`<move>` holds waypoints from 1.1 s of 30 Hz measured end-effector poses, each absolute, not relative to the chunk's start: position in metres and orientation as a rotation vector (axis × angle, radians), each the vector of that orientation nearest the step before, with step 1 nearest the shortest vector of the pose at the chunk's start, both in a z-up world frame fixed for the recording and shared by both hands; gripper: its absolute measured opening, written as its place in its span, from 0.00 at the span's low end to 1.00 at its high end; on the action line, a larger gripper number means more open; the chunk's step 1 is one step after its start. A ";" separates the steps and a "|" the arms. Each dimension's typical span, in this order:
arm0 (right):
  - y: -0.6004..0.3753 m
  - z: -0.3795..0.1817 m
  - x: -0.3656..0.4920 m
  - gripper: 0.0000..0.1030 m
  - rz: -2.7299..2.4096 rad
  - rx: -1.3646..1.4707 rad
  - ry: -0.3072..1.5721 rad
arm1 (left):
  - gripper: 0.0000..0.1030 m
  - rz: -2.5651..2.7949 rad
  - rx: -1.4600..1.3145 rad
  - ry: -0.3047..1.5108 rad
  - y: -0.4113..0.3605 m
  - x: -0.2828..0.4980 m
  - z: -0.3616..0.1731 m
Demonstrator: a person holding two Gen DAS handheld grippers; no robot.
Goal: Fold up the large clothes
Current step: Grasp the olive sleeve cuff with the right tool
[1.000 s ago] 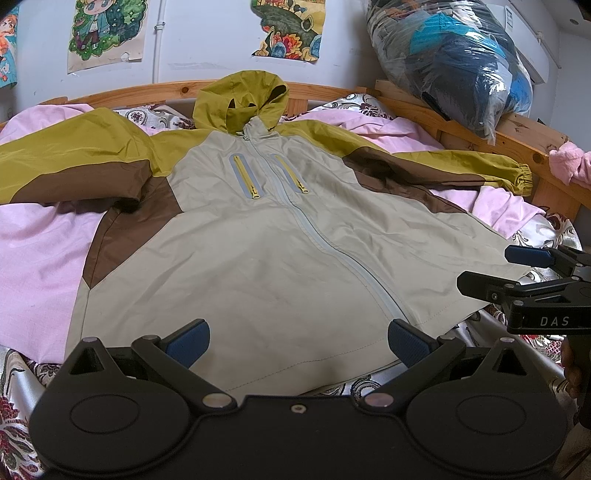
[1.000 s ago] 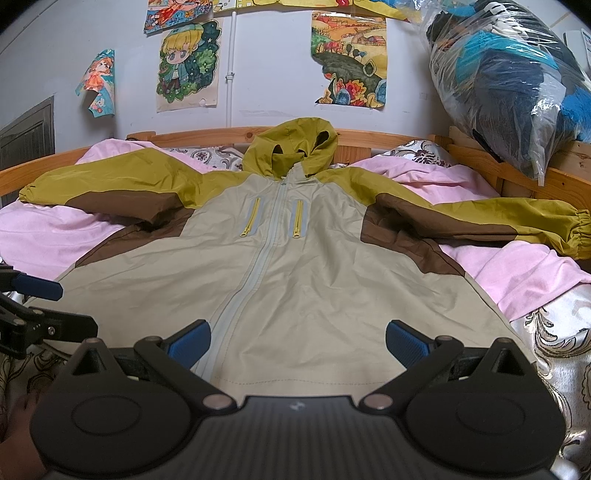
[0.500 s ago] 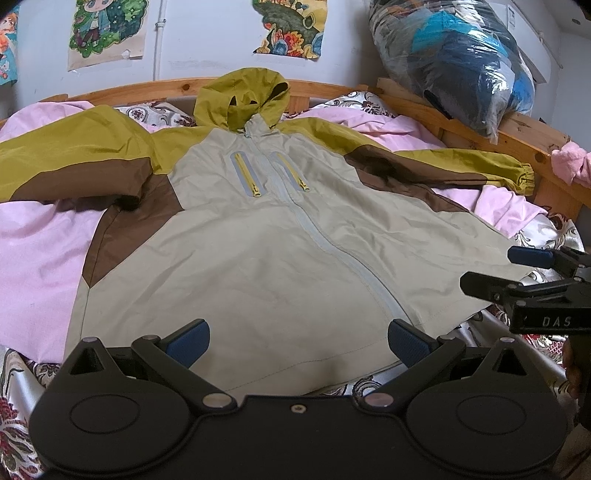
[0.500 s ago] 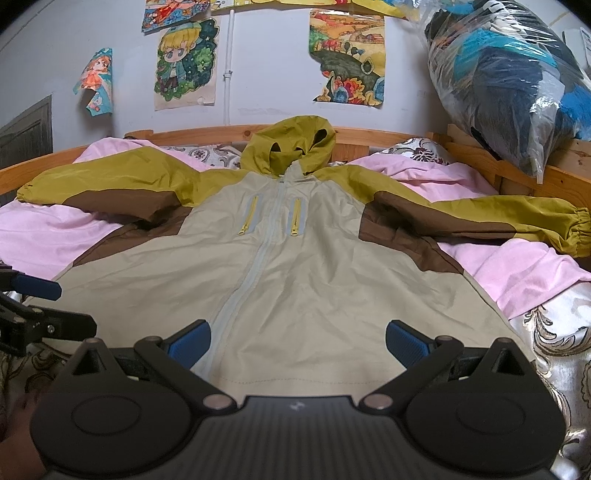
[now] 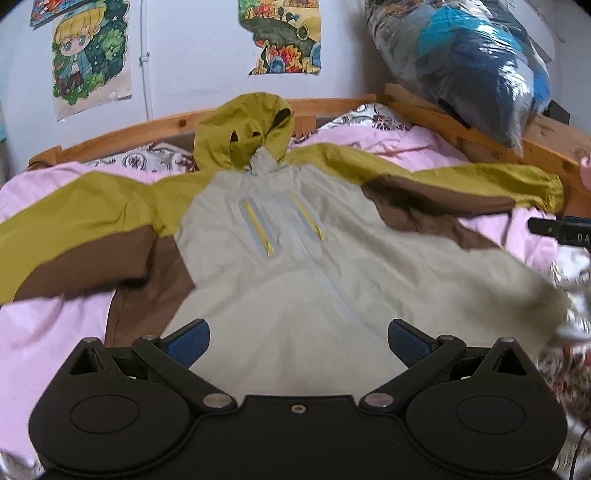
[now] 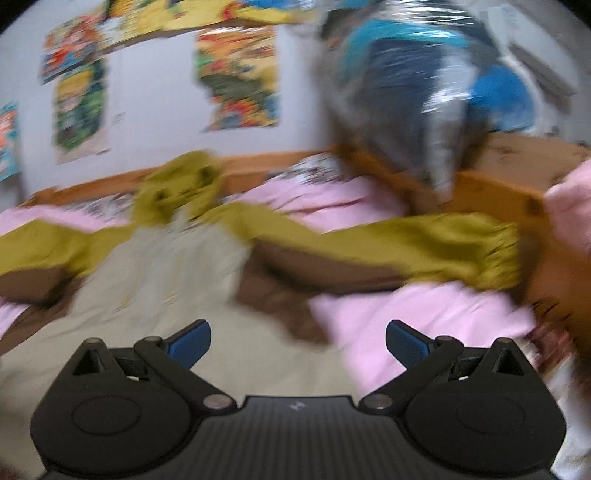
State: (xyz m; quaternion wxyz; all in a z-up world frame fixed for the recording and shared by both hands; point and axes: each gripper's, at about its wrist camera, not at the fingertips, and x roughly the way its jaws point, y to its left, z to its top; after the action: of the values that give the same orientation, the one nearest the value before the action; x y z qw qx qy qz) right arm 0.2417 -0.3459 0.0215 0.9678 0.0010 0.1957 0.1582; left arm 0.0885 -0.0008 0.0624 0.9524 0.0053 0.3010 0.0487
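compared with a moment ago, the right gripper [image 6: 298, 338] has swung toward the far right sleeve [image 6: 424, 245] of the beige, olive and brown hooded jacket [image 5: 295, 266], which lies flat, front up, on the pink-covered bed [image 5: 48, 332]; i judge a sleeve fold comes first. both the left gripper [image 5: 298, 338] and the right have fingers spread, holding nothing. the right view is blurred, so the cuff is unclear, and the hem is hidden.

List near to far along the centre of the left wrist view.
Left gripper, open → beige jacket body → chest zip pockets → olive hood → wooden bed frame → wall poster.
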 end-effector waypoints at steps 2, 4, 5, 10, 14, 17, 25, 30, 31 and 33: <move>-0.365 0.024 0.268 1.00 0.249 0.010 0.383 | 0.99 0.098 -0.014 0.615 0.000 0.102 0.066; -0.385 0.024 0.296 1.00 0.158 0.035 0.388 | 0.99 0.096 -0.054 0.630 0.002 0.113 0.065; -0.395 0.023 0.307 1.00 0.121 0.058 0.397 | 0.99 0.093 -0.075 0.637 0.004 0.118 0.063; -0.437 0.006 0.358 1.00 -0.059 0.259 0.445 | 0.99 0.098 -0.137 0.678 0.015 0.130 0.040; -0.457 -0.010 0.387 1.00 -0.149 0.440 0.442 | 0.99 0.106 -0.195 0.730 0.027 0.140 0.026; -0.469 -0.017 0.398 0.89 -0.213 0.521 0.399 | 0.99 0.117 -0.214 0.733 0.036 0.142 0.023; -0.450 -0.009 0.395 0.37 -0.275 0.468 0.305 | 0.99 0.162 -0.225 0.702 0.052 0.134 0.032; -0.408 0.023 0.380 0.28 -0.205 0.266 0.174 | 0.99 0.196 -0.217 0.664 0.062 0.122 0.043; -0.395 0.031 0.375 0.28 -0.172 0.201 0.133 | 0.99 0.204 -0.214 0.655 0.065 0.119 0.046; -0.363 0.049 0.365 0.28 -0.088 0.069 0.046 | 0.99 0.223 -0.209 0.638 0.071 0.116 0.051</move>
State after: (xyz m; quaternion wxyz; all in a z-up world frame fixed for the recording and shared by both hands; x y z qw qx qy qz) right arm 0.3655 -0.3626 0.0490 0.9982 0.0346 0.0232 -0.0439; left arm 0.1157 0.0713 0.0508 0.9381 -0.1022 0.3123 0.1090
